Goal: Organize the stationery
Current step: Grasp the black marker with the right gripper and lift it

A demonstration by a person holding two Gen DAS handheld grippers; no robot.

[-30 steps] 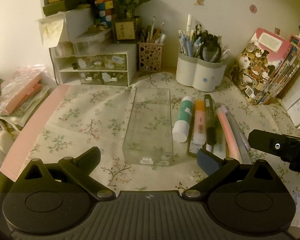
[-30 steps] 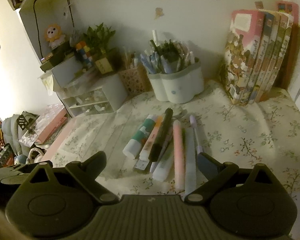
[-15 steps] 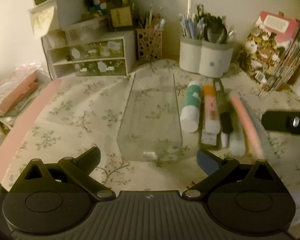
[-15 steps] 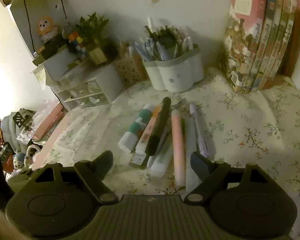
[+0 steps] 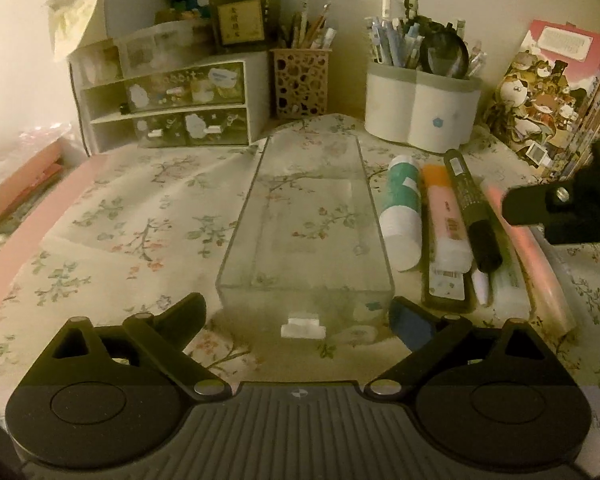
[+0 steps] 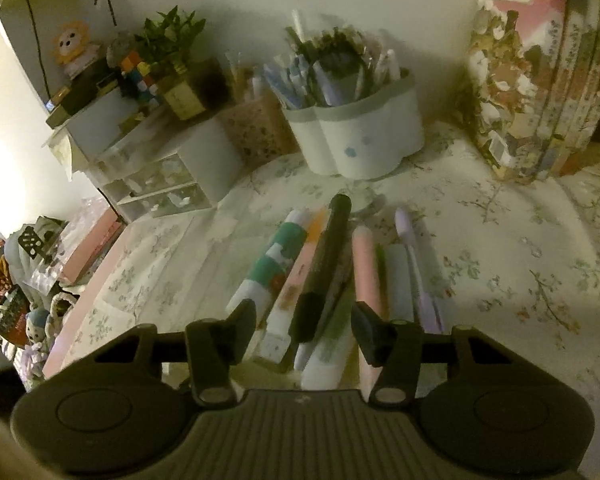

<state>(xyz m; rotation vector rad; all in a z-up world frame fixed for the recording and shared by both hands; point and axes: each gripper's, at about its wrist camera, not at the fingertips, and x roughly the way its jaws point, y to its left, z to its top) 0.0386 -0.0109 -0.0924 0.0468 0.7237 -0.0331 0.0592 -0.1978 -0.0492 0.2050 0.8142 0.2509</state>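
Black marker (image 6: 327, 267) between right fingers (image 6: 363, 326)

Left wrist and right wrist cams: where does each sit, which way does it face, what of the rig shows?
Left wrist: low on the left tongs, facing the back wall over the clear tray; own open fingers show, and the right tongs enter from the right edge.
Right wrist: on the right tongs, above the pens, tilted down and facing the wall; own fingers straddle the black marker.
Shared: black marker, glue stick, white cup, books.
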